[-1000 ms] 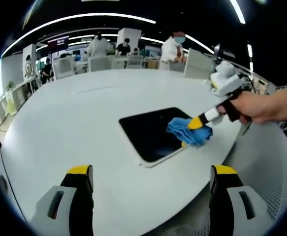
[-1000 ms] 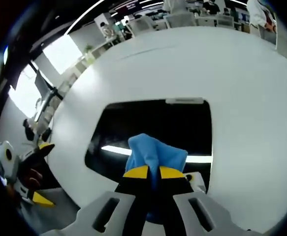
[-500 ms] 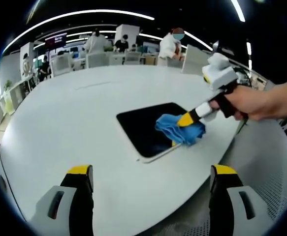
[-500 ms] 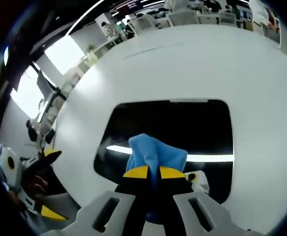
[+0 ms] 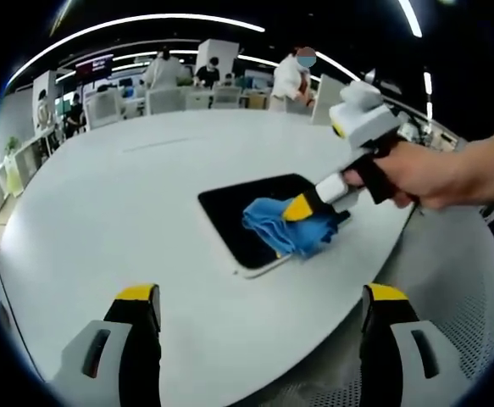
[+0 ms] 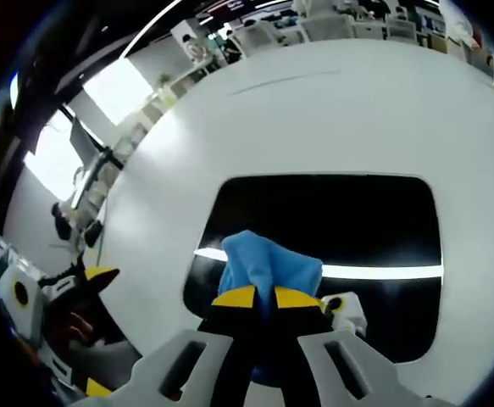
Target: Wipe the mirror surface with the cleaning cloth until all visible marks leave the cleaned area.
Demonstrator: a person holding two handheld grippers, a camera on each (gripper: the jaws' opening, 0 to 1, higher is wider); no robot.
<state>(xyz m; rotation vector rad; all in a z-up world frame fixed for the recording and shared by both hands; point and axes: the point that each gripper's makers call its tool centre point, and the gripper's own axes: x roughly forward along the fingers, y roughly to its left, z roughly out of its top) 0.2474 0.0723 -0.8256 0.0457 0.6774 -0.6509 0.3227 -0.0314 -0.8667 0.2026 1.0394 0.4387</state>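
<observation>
Blue microfibre cleaning cloth (image 5: 285, 227) sits pinched tight in the right gripper (image 6: 256, 298), pressed on the dark rectangular white-framed mirror (image 6: 348, 220) that lies flat on the round white table (image 5: 128, 195). For a clean pass, I judge the cloth should stay flat on the glass and sweep in overlapping strokes across the mirror, not sliding off its near edge. The left gripper (image 5: 259, 326) hangs spread wide and empty short of the mirror. Beyond the mirror, people and chairs stand well apart; nothing blocks the wipe.
</observation>
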